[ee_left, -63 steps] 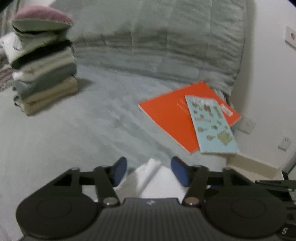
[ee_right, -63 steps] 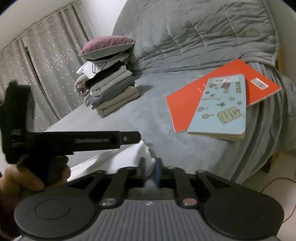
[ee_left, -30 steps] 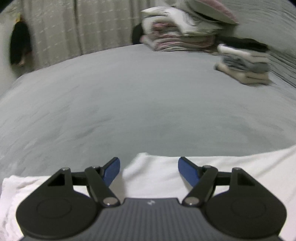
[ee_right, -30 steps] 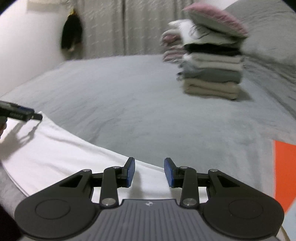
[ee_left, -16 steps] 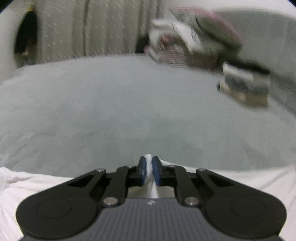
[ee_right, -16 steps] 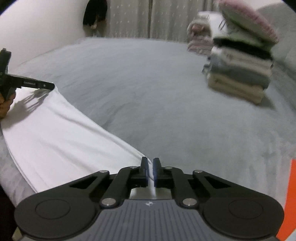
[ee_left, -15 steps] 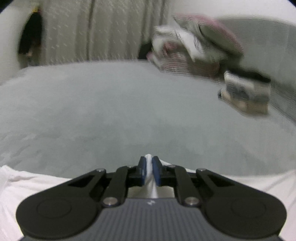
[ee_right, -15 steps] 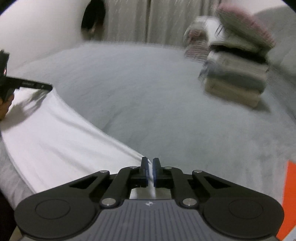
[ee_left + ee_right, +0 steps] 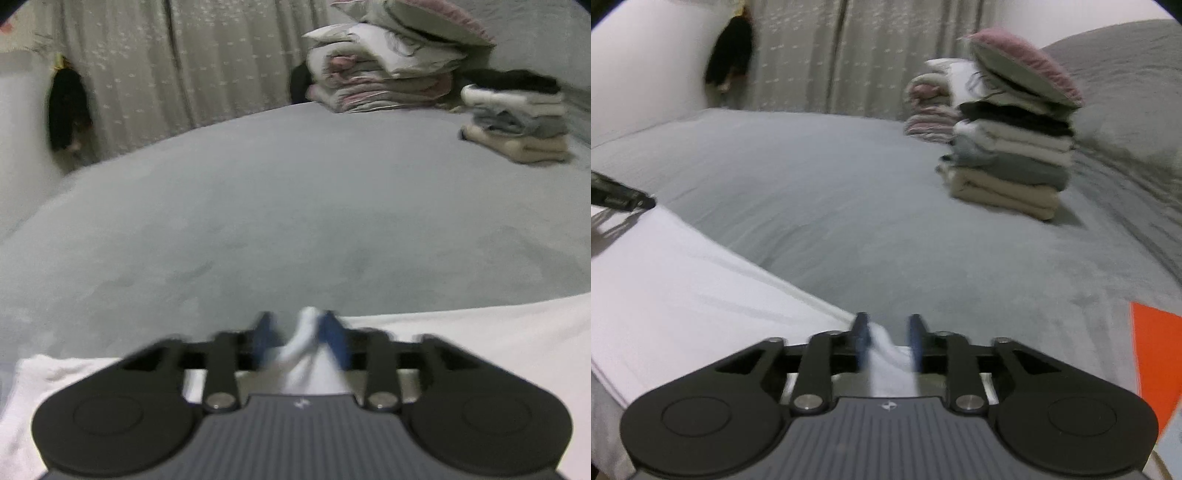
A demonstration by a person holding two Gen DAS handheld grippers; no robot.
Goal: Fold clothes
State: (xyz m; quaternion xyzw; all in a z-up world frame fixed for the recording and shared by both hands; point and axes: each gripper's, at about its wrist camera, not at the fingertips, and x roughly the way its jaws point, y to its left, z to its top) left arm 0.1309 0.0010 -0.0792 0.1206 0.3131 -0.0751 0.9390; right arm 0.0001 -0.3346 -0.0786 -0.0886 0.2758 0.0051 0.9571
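Landmark: grey bed [image 9: 280, 206], whose cover bears everything else listed.
White garment [image 9: 676, 273]: spread flat along the bed's near edge, running between the two grippers.
Left gripper [image 9: 300, 334]: blue pads parted and blurred; a raised fold of the white garment stands between them, against one pad, with a gap at the other.
Right gripper [image 9: 886, 338]: blue pads apart, a bunched ridge of the garment between them, not pinched.
Folded stack [image 9: 1008, 170]: beige, grey, white and black items piled at the bed's far right, a pink-edged cushion [image 9: 1027, 66] on top.
Second pile [image 9: 376, 85]: pink and white bedding, farther back.
Cut off: an orange book [image 9: 1152, 354] at the right frame edge.
Hard to make out: a dark hanging object [image 9: 66, 110] beside the curtain [image 9: 207, 55].
Writing: small pale logo on each gripper body, unreadable.
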